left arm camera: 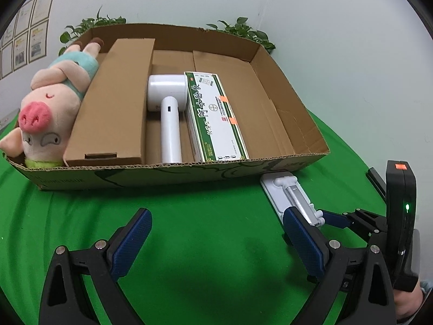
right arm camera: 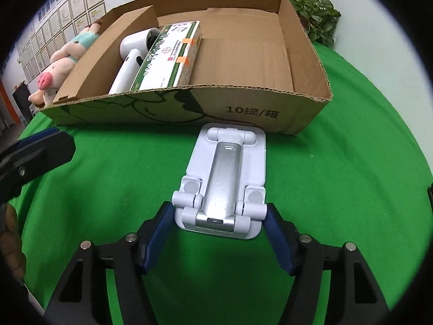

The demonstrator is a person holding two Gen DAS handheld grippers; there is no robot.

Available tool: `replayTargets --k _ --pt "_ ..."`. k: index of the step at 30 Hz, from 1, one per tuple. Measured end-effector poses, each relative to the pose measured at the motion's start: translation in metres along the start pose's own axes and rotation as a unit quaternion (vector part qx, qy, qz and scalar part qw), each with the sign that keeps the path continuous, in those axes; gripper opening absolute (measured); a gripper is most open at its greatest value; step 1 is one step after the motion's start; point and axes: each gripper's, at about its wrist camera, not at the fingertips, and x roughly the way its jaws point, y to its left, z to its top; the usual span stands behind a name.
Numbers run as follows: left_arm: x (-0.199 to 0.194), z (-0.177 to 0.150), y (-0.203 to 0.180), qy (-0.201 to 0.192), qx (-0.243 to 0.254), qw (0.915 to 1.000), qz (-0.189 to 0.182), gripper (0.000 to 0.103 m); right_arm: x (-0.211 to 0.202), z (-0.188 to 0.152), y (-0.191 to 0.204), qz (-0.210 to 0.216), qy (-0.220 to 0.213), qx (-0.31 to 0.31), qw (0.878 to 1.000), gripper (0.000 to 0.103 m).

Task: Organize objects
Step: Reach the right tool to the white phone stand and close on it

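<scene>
white phone stand between right gripper jaws

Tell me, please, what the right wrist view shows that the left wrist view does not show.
Only the right wrist view shows the printed text on the box front and the whole folded phone stand between the right gripper fingers, which flank its near end.

Only the left wrist view shows the open left gripper over bare green cloth.

Both show the cardboard box holding the plush pig, the white handheld device and the green-and-white carton.
</scene>
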Motion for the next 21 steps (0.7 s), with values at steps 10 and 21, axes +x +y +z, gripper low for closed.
replayTargets --k 10,21 --pt "0.011 -0.013 0.014 0.062 -0.061 0.9909 -0.102 0.097 -0.027 -0.032 0.046 0.07 0.005 -0.035 0.997 0.066" --pt "0.024 -0.03 0.014 0.105 -0.092 0.976 -0.167 0.063 -0.036 -0.04 0.044 0.193 0.017 0.045 0.98 0.066"
